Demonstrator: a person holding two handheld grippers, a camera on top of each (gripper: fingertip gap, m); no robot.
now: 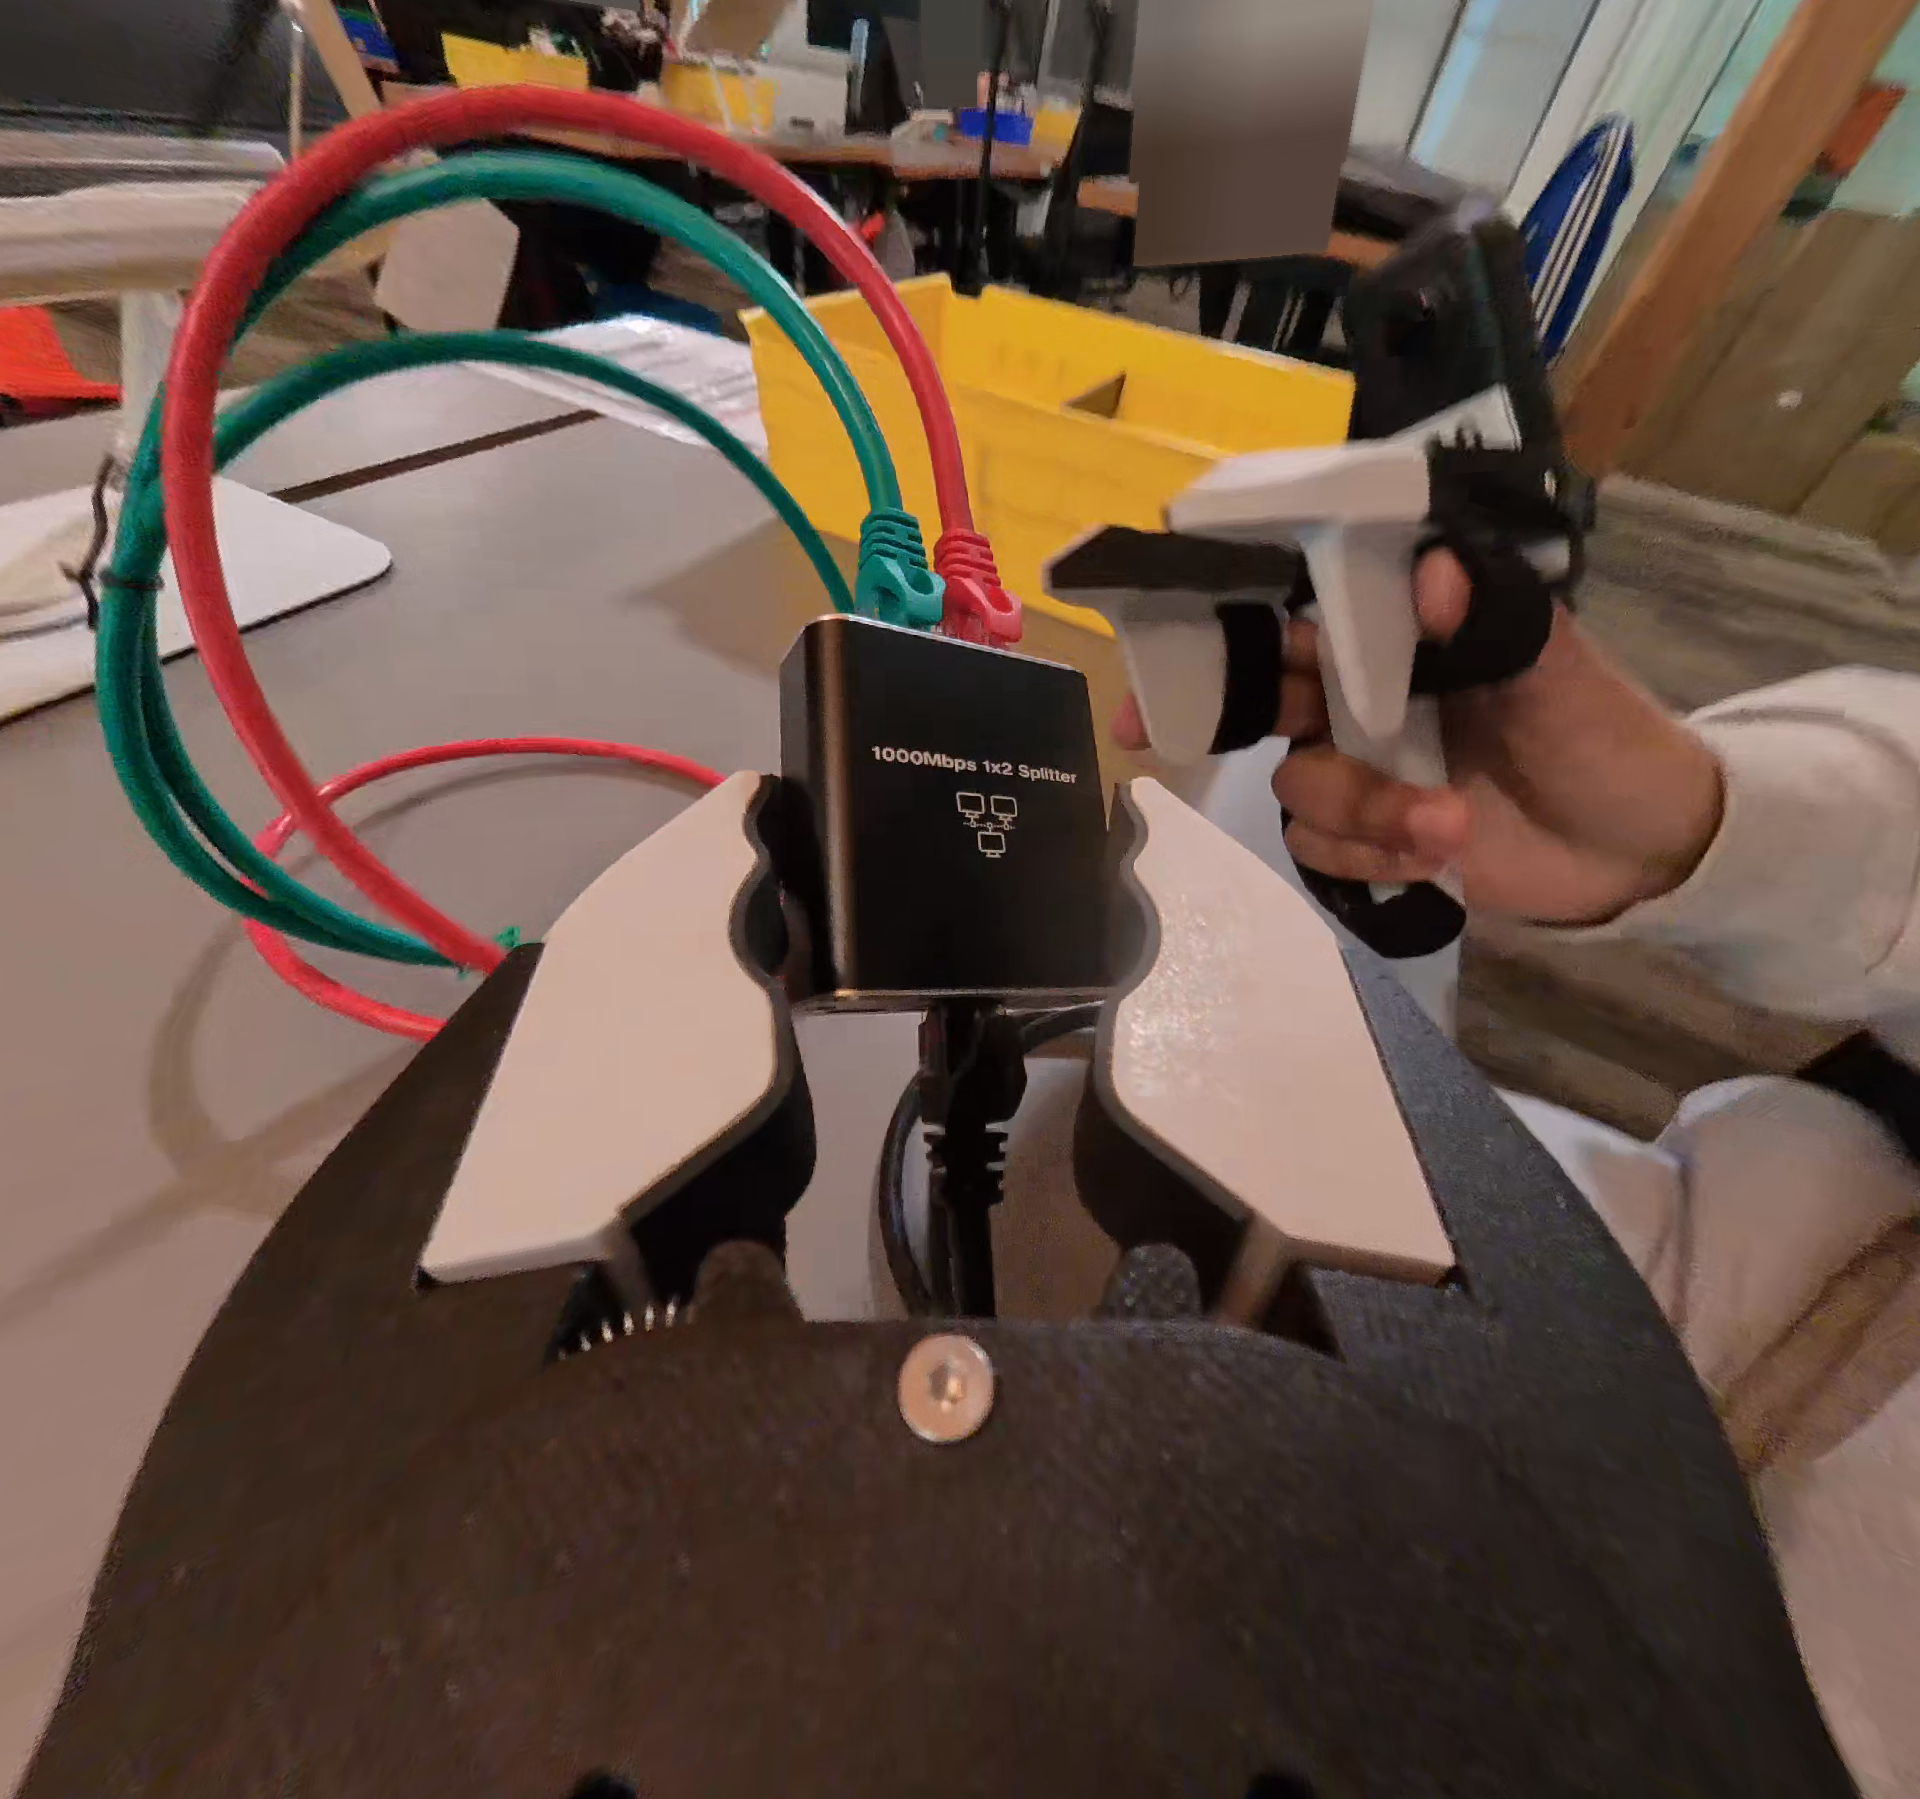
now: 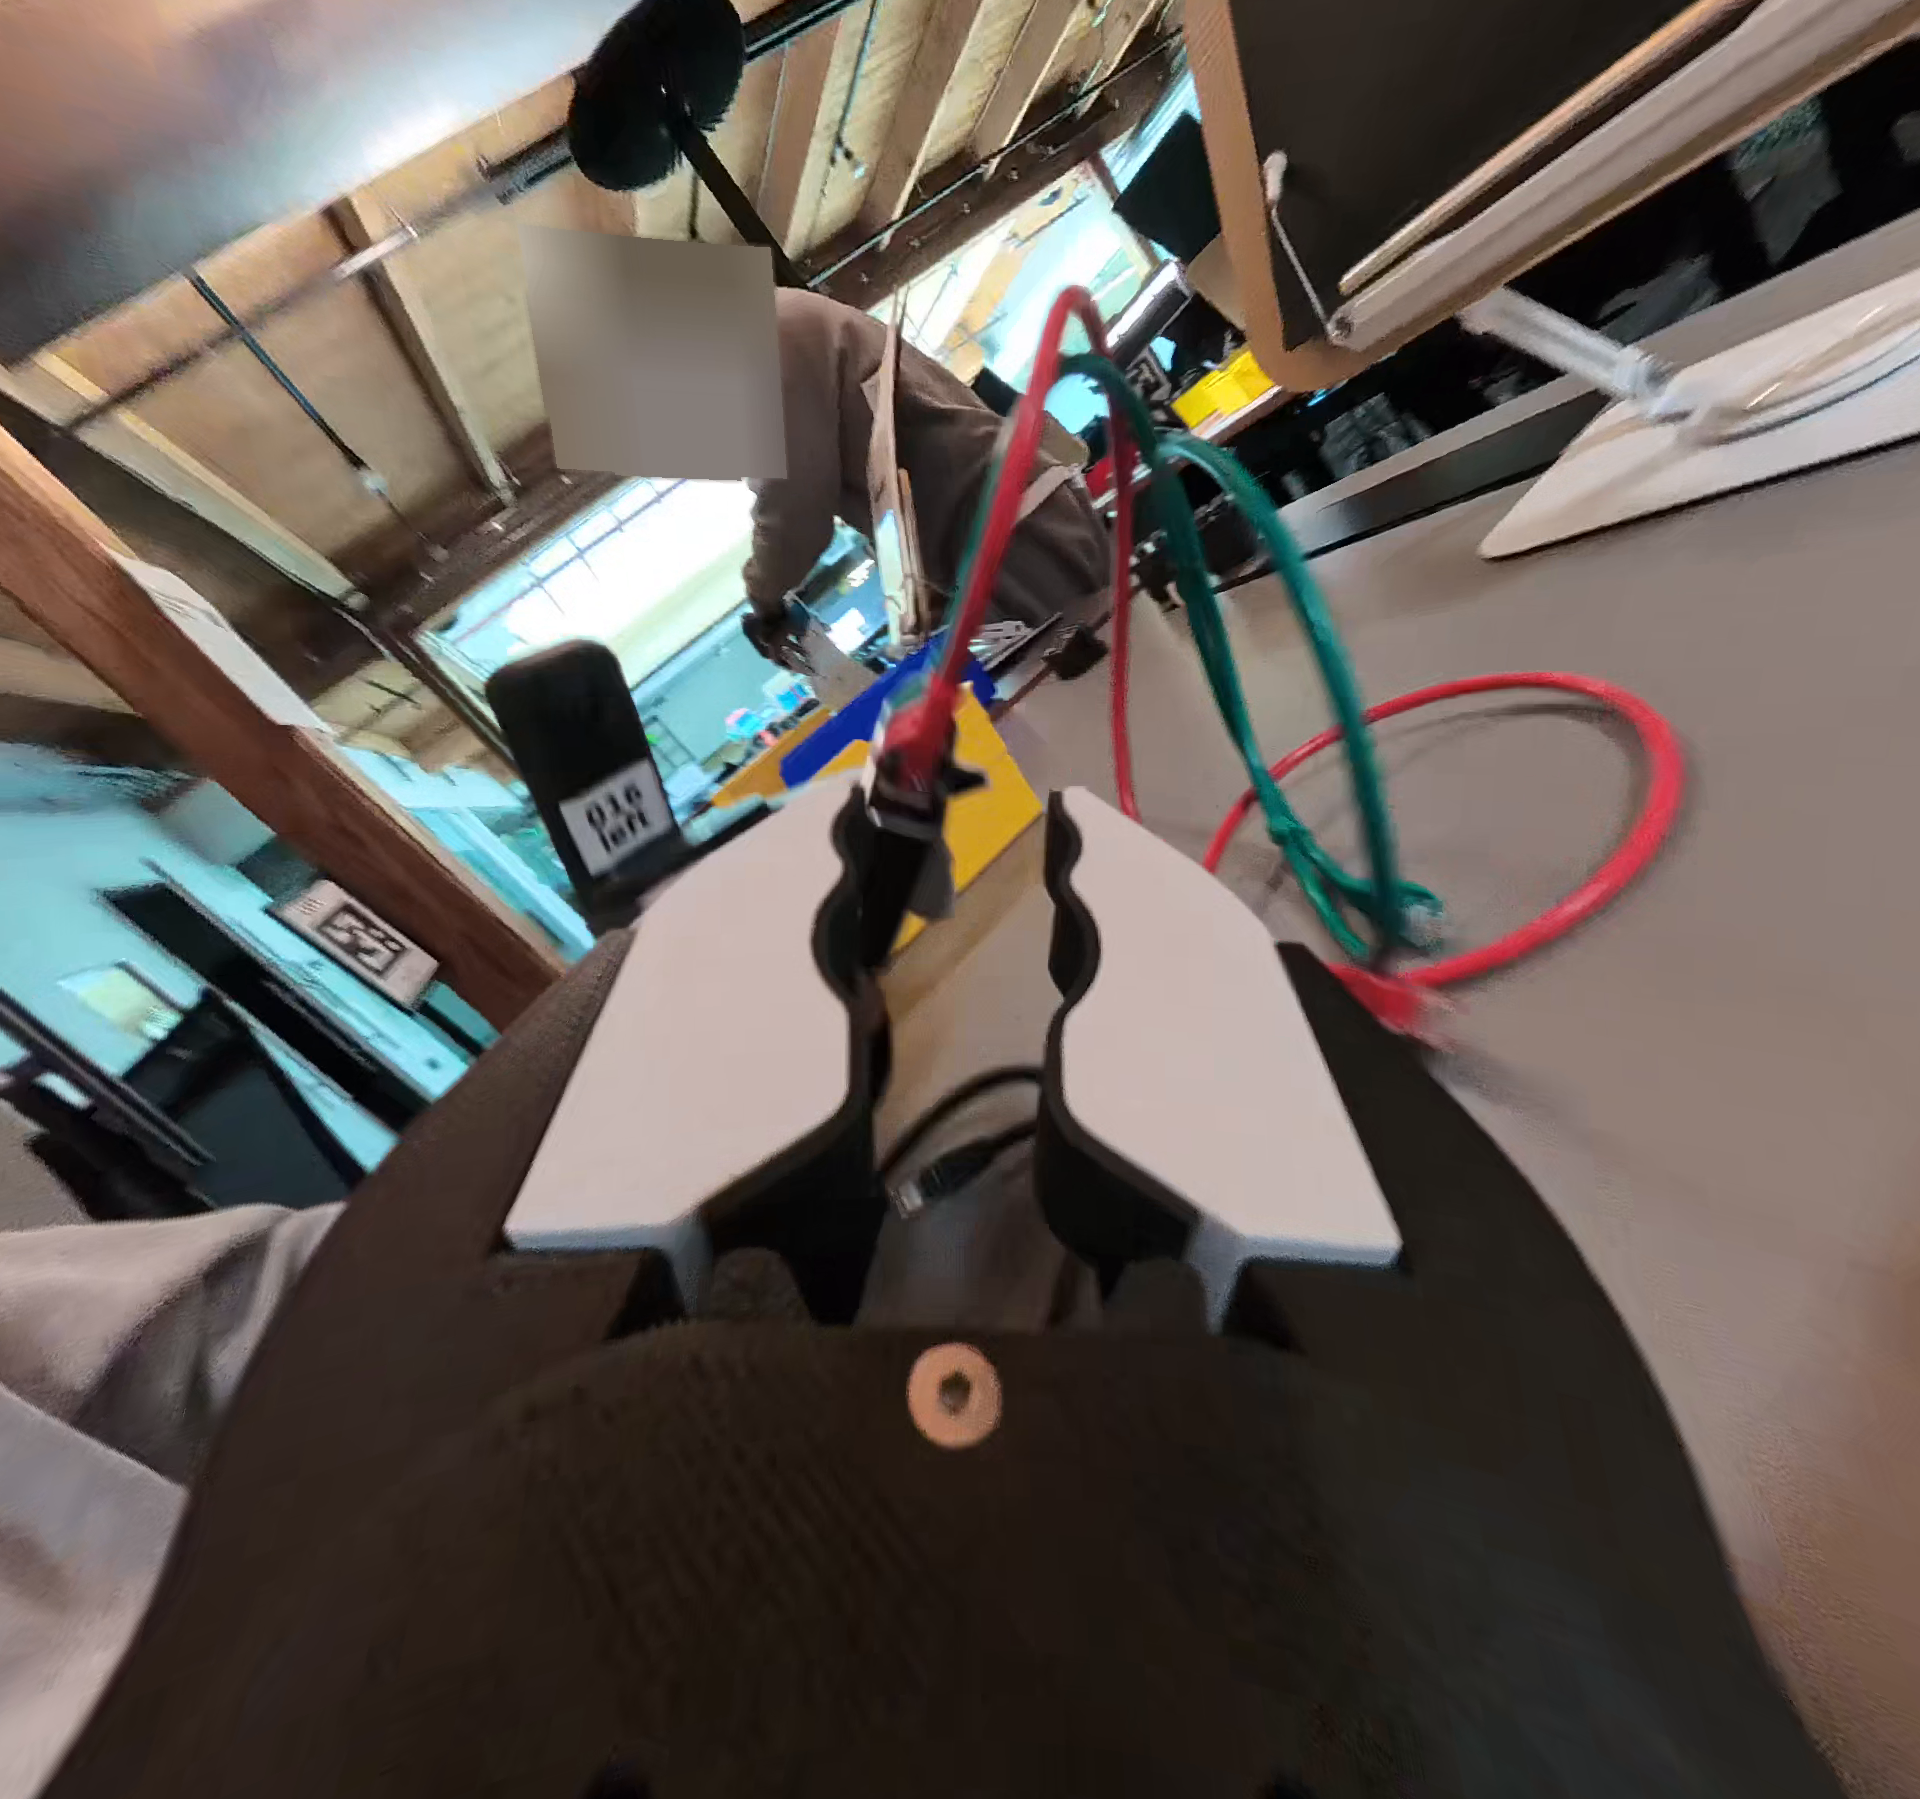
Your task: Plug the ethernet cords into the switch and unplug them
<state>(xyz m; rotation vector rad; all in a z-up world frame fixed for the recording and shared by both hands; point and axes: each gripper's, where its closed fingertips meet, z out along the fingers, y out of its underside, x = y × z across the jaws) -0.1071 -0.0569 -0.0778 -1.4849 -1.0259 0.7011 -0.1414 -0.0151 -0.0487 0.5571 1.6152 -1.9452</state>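
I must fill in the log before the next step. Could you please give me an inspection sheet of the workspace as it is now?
Surface: grey table, mostly bare near the work.
Job's things: black switch held above the table; green cord and red cord plugged side by side into its far end.
Clutter: yellow bin behind the switch; white monitor base.
Grippers: left gripper shut on the switch; right gripper open, empty, near the red plug.
Cables: red and green cords arch up and loop back to the table, free ends lying there; black cable leaves the switch's near end.
Surroundings: office desks, wooden beams, a person behind.
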